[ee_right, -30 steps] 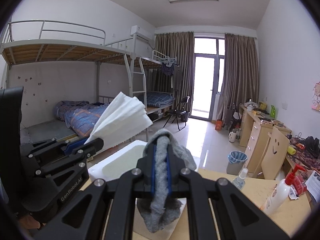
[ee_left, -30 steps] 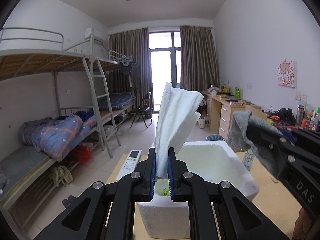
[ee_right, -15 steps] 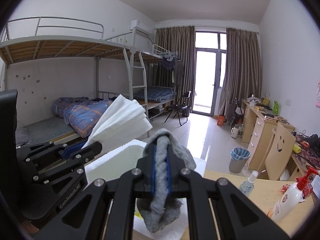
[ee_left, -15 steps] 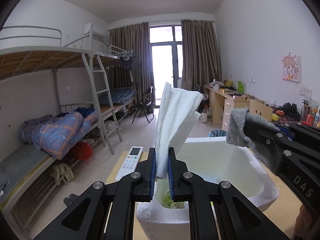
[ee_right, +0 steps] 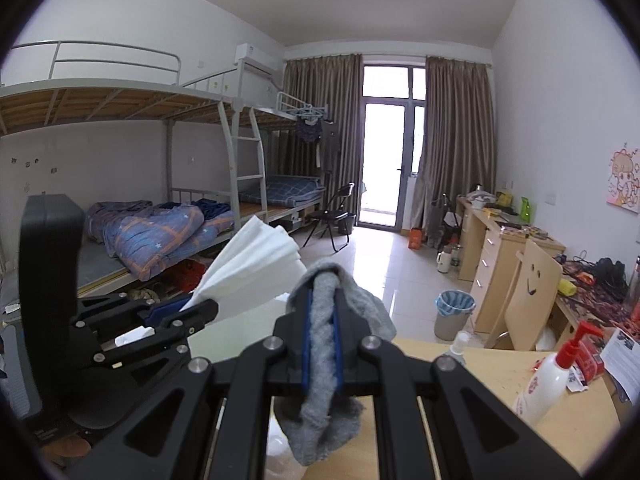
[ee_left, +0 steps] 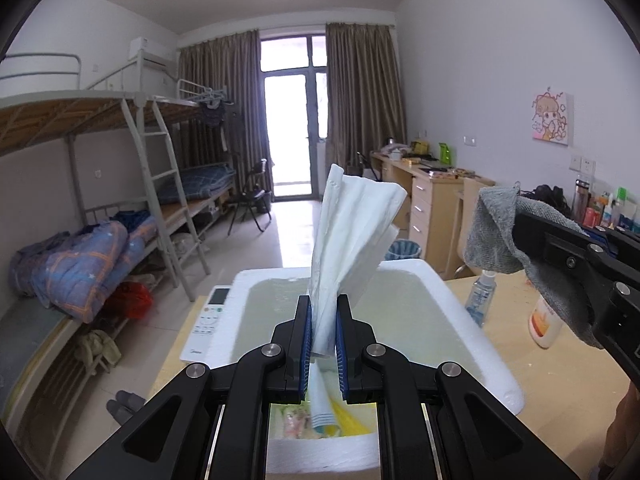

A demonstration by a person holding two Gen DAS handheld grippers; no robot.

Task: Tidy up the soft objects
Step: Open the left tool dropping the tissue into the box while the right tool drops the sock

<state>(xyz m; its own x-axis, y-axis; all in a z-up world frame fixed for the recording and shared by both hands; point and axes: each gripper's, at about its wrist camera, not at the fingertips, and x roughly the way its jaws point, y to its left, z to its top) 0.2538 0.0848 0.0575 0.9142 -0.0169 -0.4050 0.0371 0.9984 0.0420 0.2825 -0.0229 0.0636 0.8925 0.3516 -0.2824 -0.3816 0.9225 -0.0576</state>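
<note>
A: Where is the white cloth [ee_left: 352, 232]?
B: Pinched between the blue pads of the left hand-held gripper [ee_left: 323, 330]. It fans upward and away from the fingertips, and a short tail hangs below them.

A: And the other soft thing?
B: The grey cloth [ee_right: 322, 344] is clamped in the right hand-held gripper [ee_right: 322, 344]; part of it bunches over the fingertips and the rest droops beneath them. In the left view the same grey cloth [ee_left: 496, 232] shows off to the right of the left hand-held gripper, draped over the tip of the right hand-held gripper [ee_left: 532, 224].

A: What lies under the left one?
B: A white foam box [ee_left: 476, 336], open on top, directly below and ahead of its fingers. Inside, near the close wall, something yellow and a striped fabric [ee_left: 320, 412] show, blurred.

A: What is around it?
B: The box sits on a pale wooden surface [ee_left: 560, 380]. A white remote control [ee_left: 208, 322] lies just left of the box. To the right of the box stand a small spray bottle [ee_left: 482, 296] and a pump bottle [ee_right: 554, 376], the latter well right of the right hand-held gripper
</note>
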